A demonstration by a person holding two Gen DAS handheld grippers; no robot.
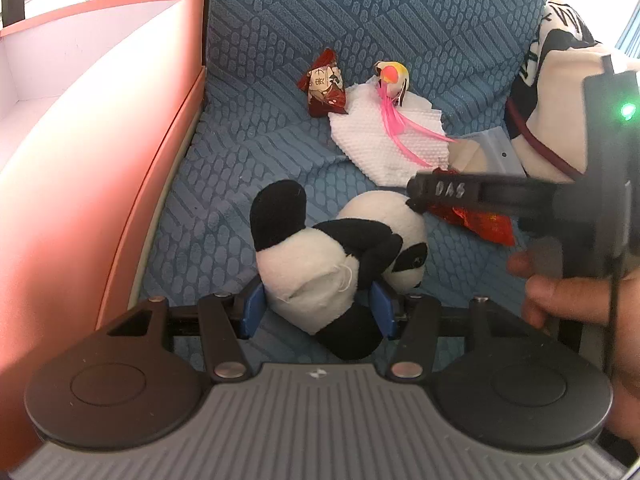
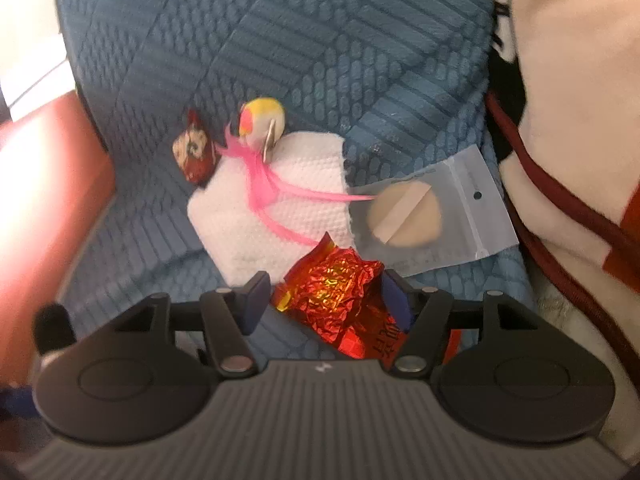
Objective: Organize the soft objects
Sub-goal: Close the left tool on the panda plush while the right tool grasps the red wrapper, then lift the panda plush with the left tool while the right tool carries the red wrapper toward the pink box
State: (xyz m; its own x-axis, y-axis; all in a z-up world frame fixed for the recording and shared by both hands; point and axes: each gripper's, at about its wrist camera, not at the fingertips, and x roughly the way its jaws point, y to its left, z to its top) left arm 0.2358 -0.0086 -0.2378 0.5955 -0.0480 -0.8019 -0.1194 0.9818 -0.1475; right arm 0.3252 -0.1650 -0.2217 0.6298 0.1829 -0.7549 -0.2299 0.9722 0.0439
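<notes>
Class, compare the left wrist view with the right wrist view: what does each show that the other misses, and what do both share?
Only the left wrist view shows the panda toy between the left gripper pads and the pink box. Only the right wrist view shows the round pad inside its clear bag. Both share the white tissue, feathered ball and red foil wrapper.

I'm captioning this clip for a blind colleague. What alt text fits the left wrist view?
The left gripper clasps a panda plush lying on blue textured fabric. A pink box stands at left; the right gripper reaches in over a red foil wrapper.
</notes>
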